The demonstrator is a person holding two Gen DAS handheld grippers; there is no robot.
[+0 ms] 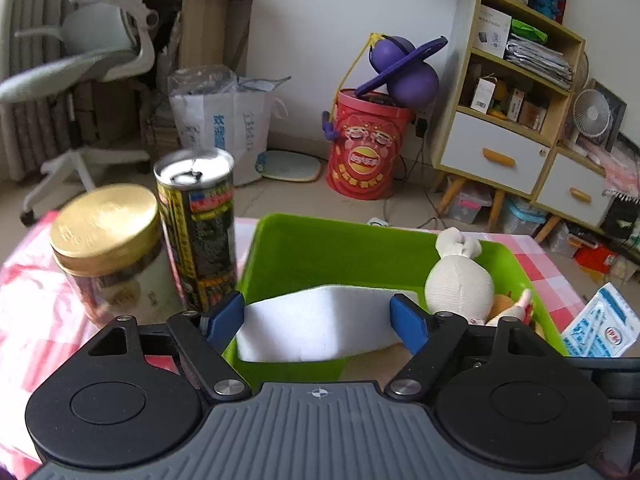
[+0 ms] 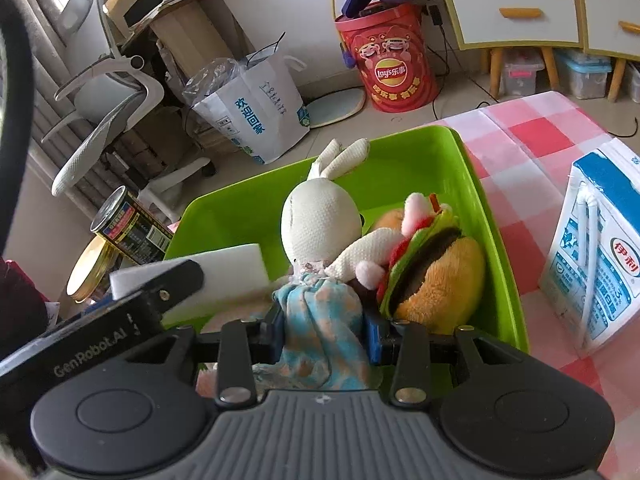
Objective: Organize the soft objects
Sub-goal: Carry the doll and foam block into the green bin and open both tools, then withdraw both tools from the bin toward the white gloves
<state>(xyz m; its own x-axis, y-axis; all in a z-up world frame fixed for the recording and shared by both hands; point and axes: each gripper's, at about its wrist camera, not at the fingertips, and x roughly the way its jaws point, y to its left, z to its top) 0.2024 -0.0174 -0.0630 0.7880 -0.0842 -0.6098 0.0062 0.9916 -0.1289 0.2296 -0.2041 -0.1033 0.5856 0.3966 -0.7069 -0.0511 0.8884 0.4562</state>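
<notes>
The rabbit doll (image 2: 320,220), cream knit with a blue flowered skirt, sits in the green bin (image 2: 452,160) on your bench (image 2: 532,128), which wears a pink and white checked cloth. Your right hand-held gripper (image 2: 326,334) is clenched on the doll's skirt, the cloth bunched between its blue pads. The doll leans against a plush hamburger (image 2: 436,276) that lies touching it on the right side of the bin.

A white sponge block (image 1: 316,320) lies in the near left part of the bin. Your left hand-held gripper (image 1: 316,316) straddles it with the jaws wide; its blue pads (image 1: 226,314) stand at the two ends of the block, and you cannot tell from either view whether they press on it. On that gripper's black body, seen from the right wrist view, you can read "GenRobot.AI".

Just outside the bin on its left stand a tall can (image 1: 196,224) with a dark, busy label too blurred to read and a clear jar (image 1: 108,248) with a gold lid. On the right, near the bin, stands a blue and white milk carton (image 2: 596,256) with a red oval logo in Chinese characters and a straw taped to its side.

On the floor beyond, a red drum (image 2: 390,60) reads "Lay's" beside Chinese script, and a white paper bag (image 2: 260,112) carries blue Chinese characters.
</notes>
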